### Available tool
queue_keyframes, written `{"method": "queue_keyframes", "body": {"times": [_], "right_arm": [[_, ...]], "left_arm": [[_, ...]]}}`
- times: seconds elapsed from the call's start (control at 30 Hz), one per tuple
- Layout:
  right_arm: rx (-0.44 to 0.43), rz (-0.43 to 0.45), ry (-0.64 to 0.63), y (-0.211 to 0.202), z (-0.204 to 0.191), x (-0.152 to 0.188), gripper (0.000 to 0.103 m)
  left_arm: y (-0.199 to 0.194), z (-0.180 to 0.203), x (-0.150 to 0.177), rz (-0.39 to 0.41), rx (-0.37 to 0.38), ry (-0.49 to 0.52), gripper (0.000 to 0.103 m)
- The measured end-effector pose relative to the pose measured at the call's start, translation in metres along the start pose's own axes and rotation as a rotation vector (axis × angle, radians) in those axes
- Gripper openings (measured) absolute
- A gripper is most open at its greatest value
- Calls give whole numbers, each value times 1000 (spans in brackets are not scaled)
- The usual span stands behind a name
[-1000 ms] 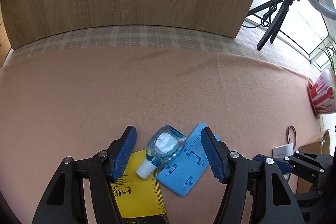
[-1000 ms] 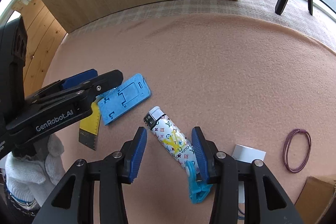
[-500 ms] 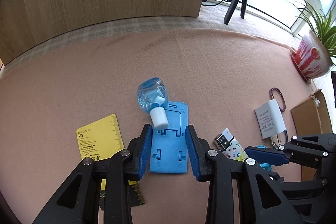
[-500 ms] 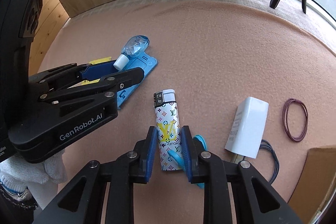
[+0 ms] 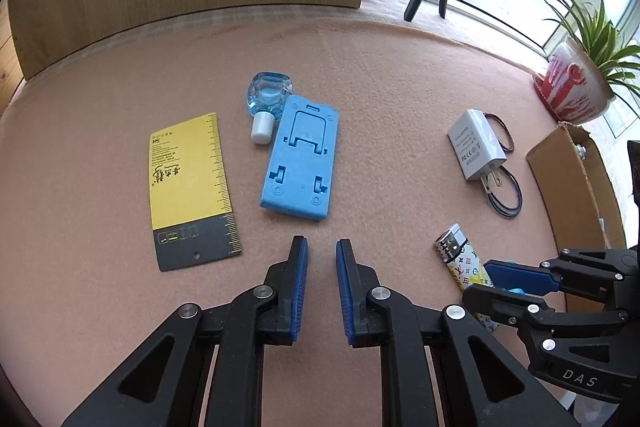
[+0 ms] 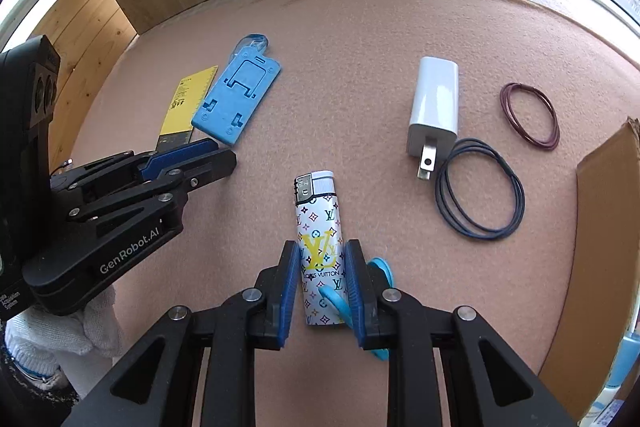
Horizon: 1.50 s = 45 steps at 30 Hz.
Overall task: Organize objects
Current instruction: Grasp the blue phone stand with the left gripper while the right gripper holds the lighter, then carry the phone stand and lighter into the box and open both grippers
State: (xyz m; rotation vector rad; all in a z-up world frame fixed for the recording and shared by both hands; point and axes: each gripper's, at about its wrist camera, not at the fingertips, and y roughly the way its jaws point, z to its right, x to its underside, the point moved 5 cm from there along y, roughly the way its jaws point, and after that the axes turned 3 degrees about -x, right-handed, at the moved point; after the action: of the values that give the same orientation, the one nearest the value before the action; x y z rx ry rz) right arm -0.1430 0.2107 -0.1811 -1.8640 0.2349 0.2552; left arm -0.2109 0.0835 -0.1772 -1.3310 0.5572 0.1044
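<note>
The right tongs (image 6: 322,283) clamp a monogram-printed lighter (image 6: 320,247) lying on the pink tabletop (image 6: 360,39), a light-blue clip (image 6: 340,303) at their right pad. The left tongs (image 5: 322,283) have just been closing and stand nearly shut with nothing between them. Beyond them lie a blue phone stand (image 5: 302,161), a yellow ruler card (image 5: 188,183) and a small blue bottle (image 5: 266,99). Toward the right edge sit a white charger (image 6: 434,105) and hair ties (image 6: 478,201).
</note>
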Motion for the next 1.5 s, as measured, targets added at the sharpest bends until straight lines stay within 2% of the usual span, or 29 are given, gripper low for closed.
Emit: {"method": "queue_keyframes", "body": {"times": [0.07, 0.13, 0.17, 0.2, 0.33, 0.67, 0.77, 0.9, 1.03, 1.23, 1.5], "right_arm": [[5, 3, 6, -3, 1, 9, 21], [4, 6, 14, -5, 0, 15, 21], [7, 6, 20, -7, 2, 18, 21], [7, 5, 25, -8, 3, 21, 21], [6, 6, 46, -13, 8, 31, 21], [5, 18, 76, -21, 18, 40, 21], [7, 19, 82, -21, 19, 41, 21], [11, 22, 82, -22, 19, 42, 21], [21, 23, 72, -22, 18, 43, 21], [22, 32, 73, -23, 18, 47, 21], [-8, 46, 140, -35, 28, 67, 20]], "left_arm": [[-6, -1, -3, 23, -25, 16, 19], [-10, -6, -11, 43, -42, -4, 38], [-10, -9, -15, 47, -41, -18, 58], [-10, -11, -20, 53, -45, -27, 66], [0, -11, -35, 44, -73, 4, 66], [37, 7, -61, -10, -90, 80, 65], [42, 10, -63, -4, -114, 99, 60], [41, 15, -62, -1, -104, 102, 39], [34, 16, -50, -3, -85, 86, 39], [12, 24, -9, 9, -48, 57, 39], [-21, 23, 46, 9, 6, -50, 39]]}}
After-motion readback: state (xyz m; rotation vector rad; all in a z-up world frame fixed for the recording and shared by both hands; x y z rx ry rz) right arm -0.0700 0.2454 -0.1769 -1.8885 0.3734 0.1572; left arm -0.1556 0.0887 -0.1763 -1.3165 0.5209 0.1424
